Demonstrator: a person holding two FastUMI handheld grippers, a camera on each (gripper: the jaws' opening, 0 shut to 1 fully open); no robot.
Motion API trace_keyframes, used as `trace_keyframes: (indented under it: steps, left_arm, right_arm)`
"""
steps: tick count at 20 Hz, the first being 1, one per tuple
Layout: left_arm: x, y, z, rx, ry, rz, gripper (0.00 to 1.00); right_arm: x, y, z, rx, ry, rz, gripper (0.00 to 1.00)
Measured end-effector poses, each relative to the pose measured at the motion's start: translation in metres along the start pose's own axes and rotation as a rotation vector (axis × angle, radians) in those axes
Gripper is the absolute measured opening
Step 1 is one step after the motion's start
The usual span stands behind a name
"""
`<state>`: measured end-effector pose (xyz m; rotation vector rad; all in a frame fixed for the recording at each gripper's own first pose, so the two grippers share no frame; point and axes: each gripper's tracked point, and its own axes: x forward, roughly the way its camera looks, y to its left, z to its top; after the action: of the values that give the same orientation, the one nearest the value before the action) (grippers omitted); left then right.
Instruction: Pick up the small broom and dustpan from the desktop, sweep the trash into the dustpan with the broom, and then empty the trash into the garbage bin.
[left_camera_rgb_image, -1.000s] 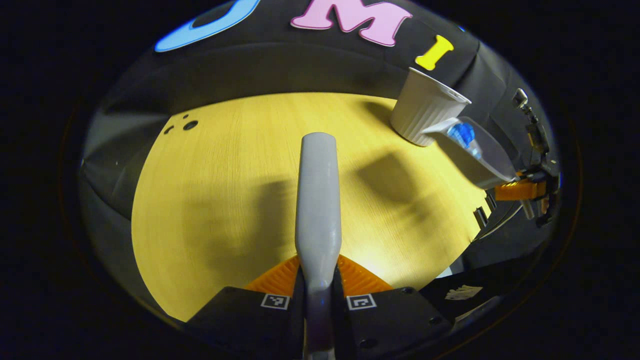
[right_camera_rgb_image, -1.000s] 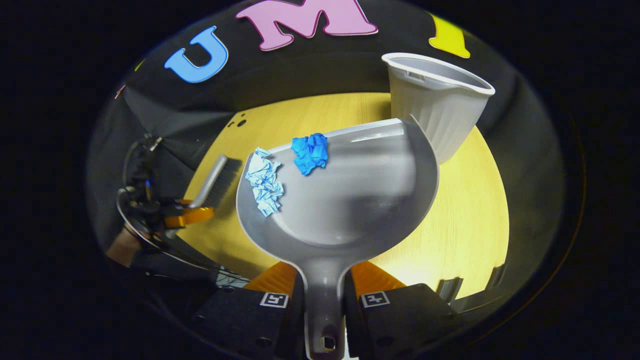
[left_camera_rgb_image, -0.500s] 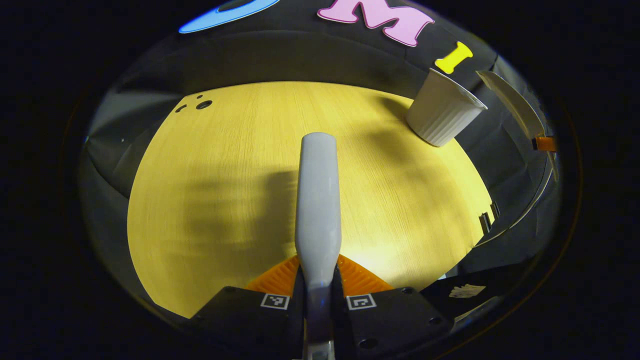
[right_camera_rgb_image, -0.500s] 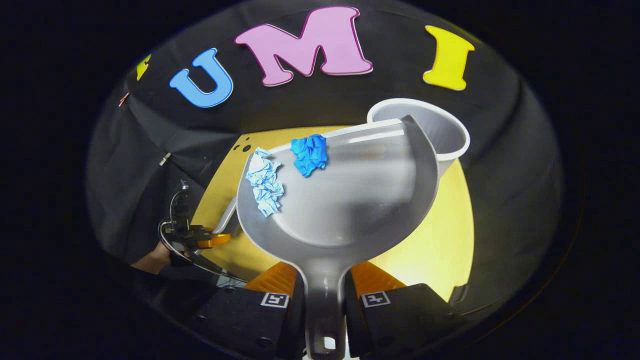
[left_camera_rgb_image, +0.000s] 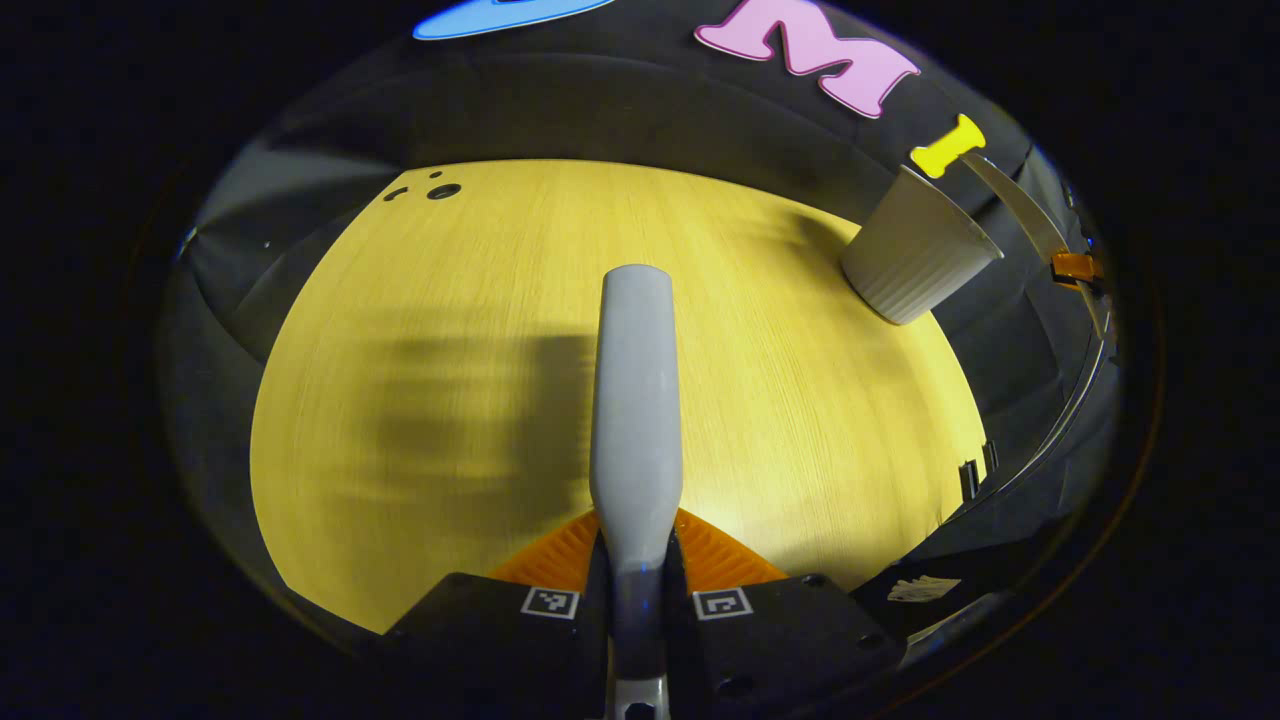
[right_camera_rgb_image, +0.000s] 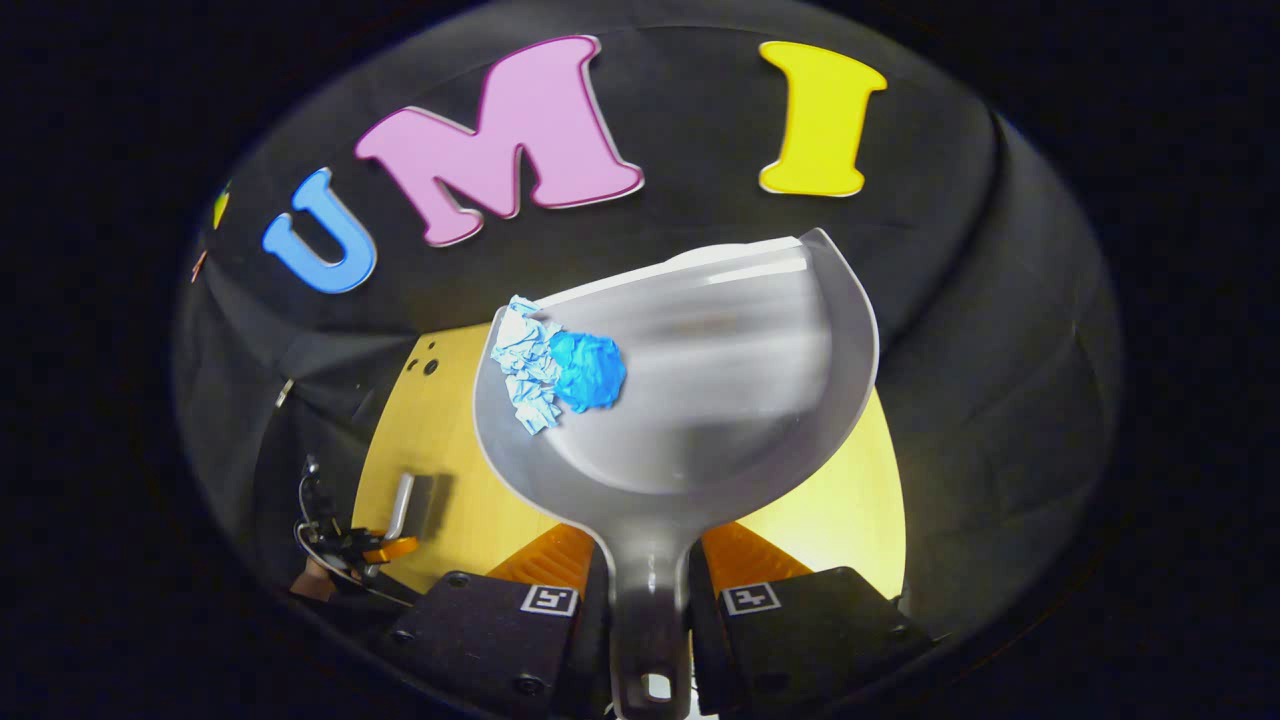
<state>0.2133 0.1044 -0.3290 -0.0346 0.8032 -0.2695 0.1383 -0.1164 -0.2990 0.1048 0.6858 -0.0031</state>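
Fingers of your left hand-held gripper (left_camera_rgb_image: 636, 590) are clenched on the grey handle of the broom (left_camera_rgb_image: 634, 400), which runs straight forward from the jaws above the yellow table (left_camera_rgb_image: 420, 330). Your right hand-held gripper (right_camera_rgb_image: 650, 600) is clamped the same way on the stem of the dustpan (right_camera_rgb_image: 700, 380), held up with its pan tilted toward the black booth wall.

Inside the pan, 2 crumpled scraps sit at the left rim: a pale blue paper wad (right_camera_rgb_image: 520, 365) and a deeper blue wad (right_camera_rgb_image: 590, 370), touching each other.

From the left gripper view you get the garbage bin (left_camera_rgb_image: 915, 260), a white ribbed cup-shaped bin standing near the far right edge of the table, with the dustpan's thin edge just beyond it at the right margin. From the right gripper view you get your left hand-held gripper low at the left, holding the broom with its head over the table. In that view I cannot tell where the bin stands.
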Motion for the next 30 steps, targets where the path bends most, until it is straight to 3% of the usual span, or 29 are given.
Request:
trace_keyframes:
  steps: [5,10,13,17,19,23,30]
  left_arm:
    - [-0.005,0.015,-0.005,-0.064,-0.002,0.024,0.27]
    - [-0.006,0.023,-0.006,-0.096,-0.01,0.047,0.31]
    - [-0.006,0.024,-0.01,-0.105,-0.008,0.056,0.27]
    - [-0.007,0.026,-0.014,-0.096,0.002,0.088,0.28]
    - [-0.008,0.025,-0.014,-0.089,0.004,0.091,0.31]
    - [-0.009,0.021,-0.015,-0.092,0.01,0.1,0.28]
    - [-0.007,0.009,-0.026,-0.119,0.02,0.103,0.27]
  right_arm:
    - [0.042,-0.061,0.049,0.03,-0.068,-0.124,0.37]
    - [0.072,-0.098,0.052,-0.047,-0.055,-0.258,0.37]
    - [0.081,-0.109,0.058,-0.108,-0.077,-0.313,0.38]
    - [0.077,-0.121,0.065,-0.271,-0.127,-0.462,0.37]
    - [0.073,-0.124,0.073,-0.358,-0.125,-0.496,0.37]
    - [0.064,-0.13,0.08,-0.509,-0.156,-0.55,0.37]
    - [0.056,-0.126,0.089,-0.743,-0.213,-0.716,0.37]
